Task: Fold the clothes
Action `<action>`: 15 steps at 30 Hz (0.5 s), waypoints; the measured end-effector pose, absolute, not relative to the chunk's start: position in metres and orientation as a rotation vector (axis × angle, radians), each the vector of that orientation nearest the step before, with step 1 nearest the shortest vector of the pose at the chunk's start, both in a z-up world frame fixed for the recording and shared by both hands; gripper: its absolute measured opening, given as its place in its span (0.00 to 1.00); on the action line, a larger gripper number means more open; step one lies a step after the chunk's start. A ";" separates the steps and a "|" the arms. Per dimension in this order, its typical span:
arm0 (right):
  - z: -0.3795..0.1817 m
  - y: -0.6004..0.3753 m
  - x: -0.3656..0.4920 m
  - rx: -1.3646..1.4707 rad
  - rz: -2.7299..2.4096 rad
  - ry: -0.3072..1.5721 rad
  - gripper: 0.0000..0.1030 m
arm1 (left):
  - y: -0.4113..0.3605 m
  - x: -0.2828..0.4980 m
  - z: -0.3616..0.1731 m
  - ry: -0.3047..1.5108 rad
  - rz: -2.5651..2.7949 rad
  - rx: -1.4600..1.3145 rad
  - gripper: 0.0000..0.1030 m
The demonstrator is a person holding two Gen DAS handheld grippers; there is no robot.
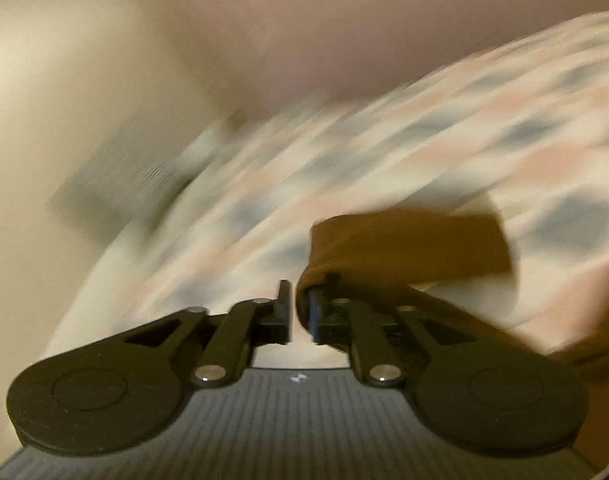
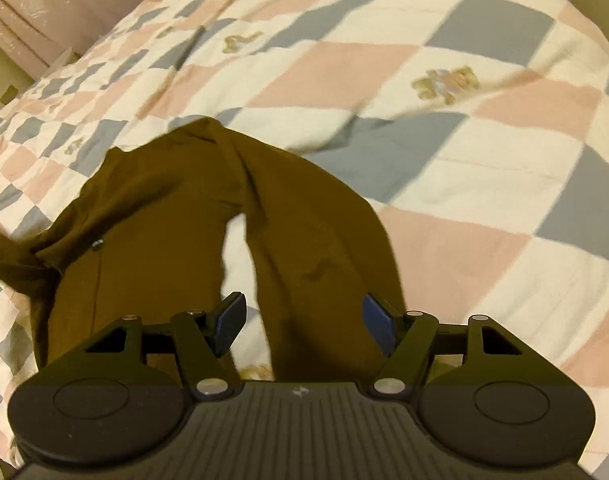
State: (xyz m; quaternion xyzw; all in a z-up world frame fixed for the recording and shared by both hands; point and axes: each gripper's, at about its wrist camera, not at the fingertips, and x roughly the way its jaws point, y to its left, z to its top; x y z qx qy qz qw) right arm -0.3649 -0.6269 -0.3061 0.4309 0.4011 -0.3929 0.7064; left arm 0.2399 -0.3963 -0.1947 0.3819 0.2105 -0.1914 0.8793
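Observation:
A brown garment [image 2: 164, 208] lies crumpled on a checked pink, grey and white quilt [image 2: 444, 160]. One of its long parts runs down between the fingers of my right gripper [image 2: 303, 308], which hovers open just above it without touching. The left wrist view is blurred by motion. There my left gripper [image 1: 302, 300] has its fingers nearly together, and a fold of the brown garment [image 1: 404, 248] is pinched against the right finger's blue pad and drapes over that finger, lifted off the quilt [image 1: 424, 140].
The quilt covers a bed that fills most of both views. A pinkish padded headboard or wall [image 2: 44, 8] stands at the upper left of the right wrist view. A blurred grey shape [image 1: 116, 184] sits left of the bed in the left wrist view.

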 end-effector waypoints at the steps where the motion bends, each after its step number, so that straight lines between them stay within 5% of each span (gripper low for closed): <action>1: -0.306 -0.628 -0.361 0.963 -0.868 0.896 0.65 | -0.374 0.270 -0.200 0.531 -0.296 0.816 0.28; 2: -0.308 -0.630 -0.357 0.967 -0.859 0.902 0.65 | -0.347 0.299 -0.208 0.640 -0.203 0.806 0.35; 7: -0.310 -0.654 -0.326 0.917 -0.771 0.935 0.65 | -0.320 0.302 -0.239 0.802 -0.242 0.744 0.26; 15: -0.308 -0.748 -0.192 0.687 -0.425 0.892 0.65 | -0.492 0.199 -0.304 1.143 -1.035 0.455 0.33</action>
